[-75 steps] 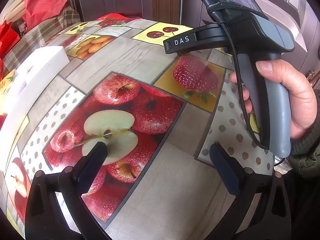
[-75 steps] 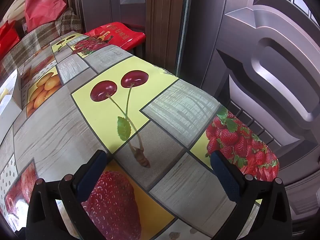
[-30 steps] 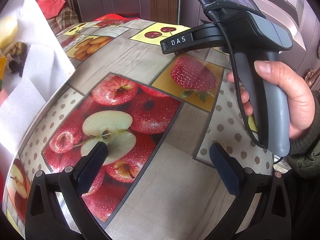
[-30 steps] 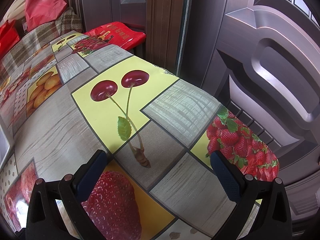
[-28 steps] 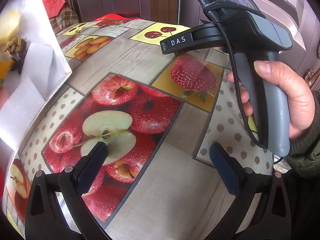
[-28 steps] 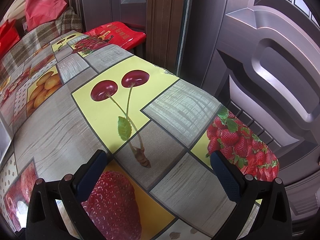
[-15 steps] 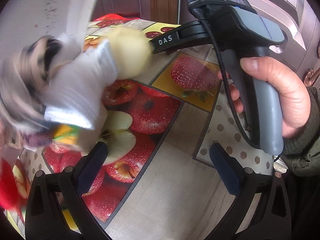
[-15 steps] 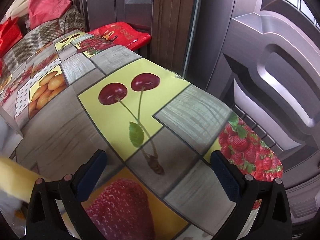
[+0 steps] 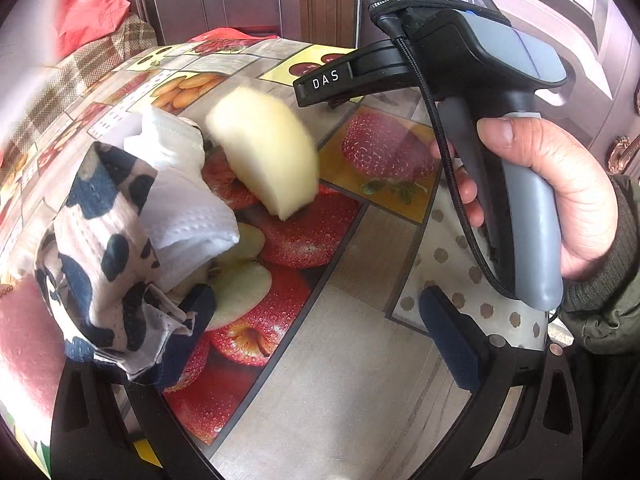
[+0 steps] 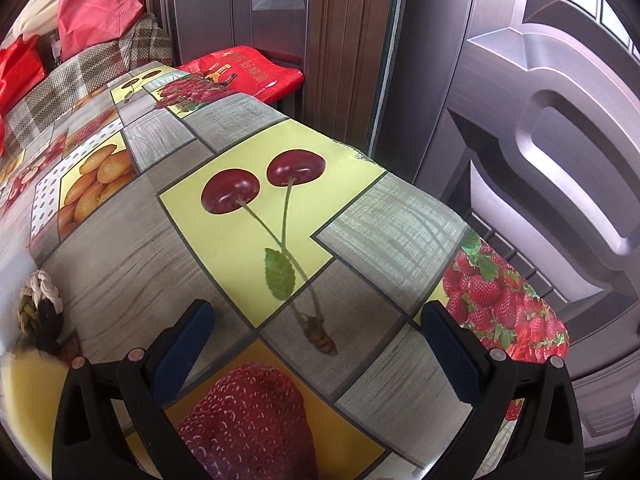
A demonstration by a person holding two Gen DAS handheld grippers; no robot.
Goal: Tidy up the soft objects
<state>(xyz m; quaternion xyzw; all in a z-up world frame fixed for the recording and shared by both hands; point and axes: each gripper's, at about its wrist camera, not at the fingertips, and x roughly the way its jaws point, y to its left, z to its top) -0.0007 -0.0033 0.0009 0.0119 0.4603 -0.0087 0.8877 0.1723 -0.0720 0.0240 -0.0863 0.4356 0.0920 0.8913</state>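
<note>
**A:** On the fruit-print tablecloth [image 9: 360, 360], left wrist view: the left gripper [image 9: 320, 320] is spread wide, holding nothing. The spotted cloth [image 9: 104, 264] is draped against its left finger, with white tissue [image 9: 188, 208] and a blurry pale yellow sponge [image 9: 268, 152] just beyond that – all left of the gap.

**B:** Right wrist view?

**A:** The right gripper [image 10: 320, 344] gapes empty over the cherry print. A knotted rope toy [image 10: 40, 312] sits far left of it – so the left one's nearer, I'd guess.
</note>
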